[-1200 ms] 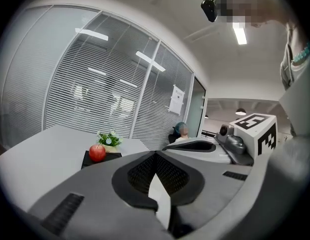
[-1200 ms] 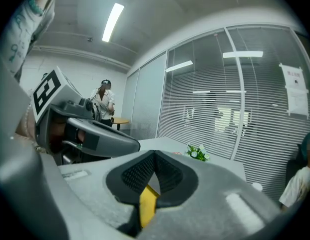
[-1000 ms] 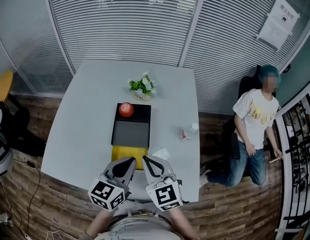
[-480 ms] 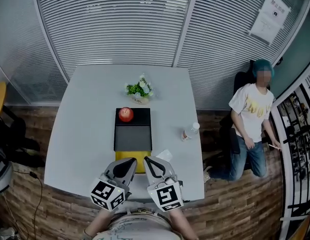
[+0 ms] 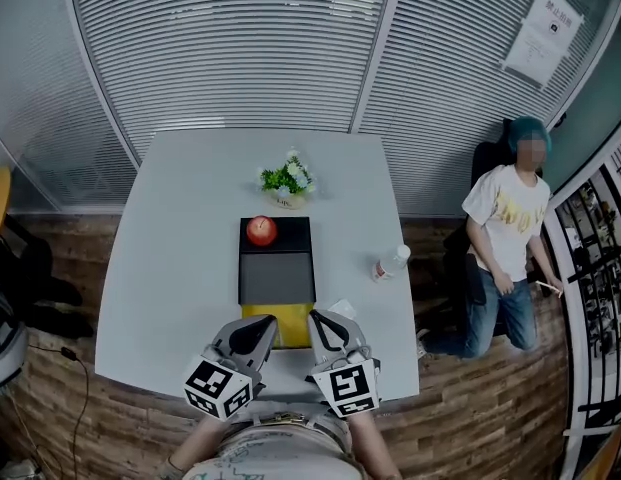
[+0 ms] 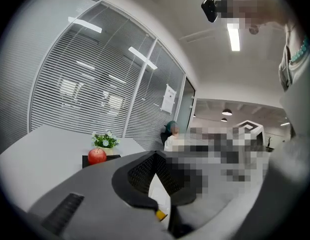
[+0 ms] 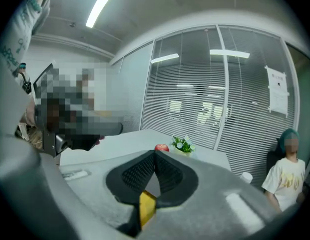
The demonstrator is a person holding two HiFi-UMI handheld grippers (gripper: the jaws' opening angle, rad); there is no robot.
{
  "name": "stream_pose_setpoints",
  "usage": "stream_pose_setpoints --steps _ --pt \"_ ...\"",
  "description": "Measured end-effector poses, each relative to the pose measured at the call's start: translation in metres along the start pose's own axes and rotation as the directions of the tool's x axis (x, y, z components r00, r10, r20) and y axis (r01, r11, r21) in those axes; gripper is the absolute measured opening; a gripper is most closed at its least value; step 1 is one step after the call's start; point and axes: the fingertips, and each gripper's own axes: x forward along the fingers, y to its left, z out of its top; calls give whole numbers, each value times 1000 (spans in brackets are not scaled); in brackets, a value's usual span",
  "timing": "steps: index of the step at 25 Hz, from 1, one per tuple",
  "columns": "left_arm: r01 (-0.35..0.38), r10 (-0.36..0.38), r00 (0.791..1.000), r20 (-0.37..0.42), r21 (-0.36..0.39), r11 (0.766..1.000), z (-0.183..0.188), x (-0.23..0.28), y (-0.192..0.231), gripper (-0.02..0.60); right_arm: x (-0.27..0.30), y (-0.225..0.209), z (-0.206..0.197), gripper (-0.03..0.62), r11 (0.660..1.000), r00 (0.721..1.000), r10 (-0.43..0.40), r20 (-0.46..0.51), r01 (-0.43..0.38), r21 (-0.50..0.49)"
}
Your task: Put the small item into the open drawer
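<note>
Just beside the right hand-held gripper (image 5: 320, 319), small white item (image 5: 344, 307); jaws closed, empty.

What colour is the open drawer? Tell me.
The drawer is yellow; the head view shows it best.

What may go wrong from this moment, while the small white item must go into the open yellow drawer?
1. The right gripper is shut and close beside the small white item near the white table edge; a touch with shut jaws may push it off.
2. The red apple rests on top of the black drawer box; a bump on the yellow drawer may roll it.
</note>
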Motion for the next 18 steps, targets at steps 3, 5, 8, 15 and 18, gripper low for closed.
stream_pose_setpoints --steps 3,5,8,15,18 --pt "-1 1 1000 -3 -6 1000 -1 -3 6 -3 4 -9 -10 3 999 999 -34 -31 34 -2" --pt "1 -1 1000 -8 -8 1000 -2 -3 10 -3 6 -15 -17 3 999 997 -51 -50 52 4" --pt "7 -8 1000 -16 -10 1000 -2 -2 14 -3 7 -23 -27 3 997 995 -72 -74 73 14" --pt "39 -40 999 -37 -11 999 -3 7 16 -3 6 -52 -66 3 986 967 -156 -202 163 19" --pt "52 -53 998 -46 -12 999 -5 9 16 -3 5 -63 -87 3 983 948 -178 -263 183 -7"
